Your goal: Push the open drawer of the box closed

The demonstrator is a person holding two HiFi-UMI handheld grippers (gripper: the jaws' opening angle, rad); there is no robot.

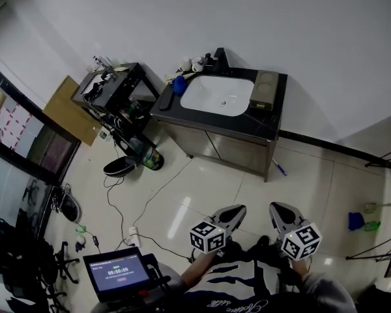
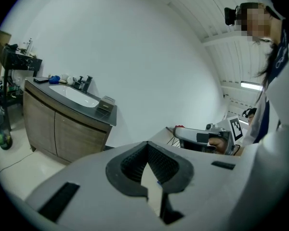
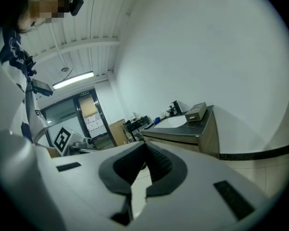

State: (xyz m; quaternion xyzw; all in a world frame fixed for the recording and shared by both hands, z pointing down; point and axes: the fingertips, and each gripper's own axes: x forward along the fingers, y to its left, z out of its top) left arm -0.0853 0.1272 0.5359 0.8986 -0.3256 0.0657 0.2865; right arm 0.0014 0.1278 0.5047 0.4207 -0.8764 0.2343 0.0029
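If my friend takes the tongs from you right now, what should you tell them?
Left tongs: shut, empty, held low by the body.
Right tongs: shut, empty, beside them.
Small brown drawer box: on the black vanity countertop, right of the white sink basin, across the floor.
Done: nothing yet.
Left: walk over, push the drawer shut; it's too far to see how open.

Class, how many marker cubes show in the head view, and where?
2. One cube sits on the left gripper, low centre; the other cube on the right gripper, just right of it. None seems hidden.
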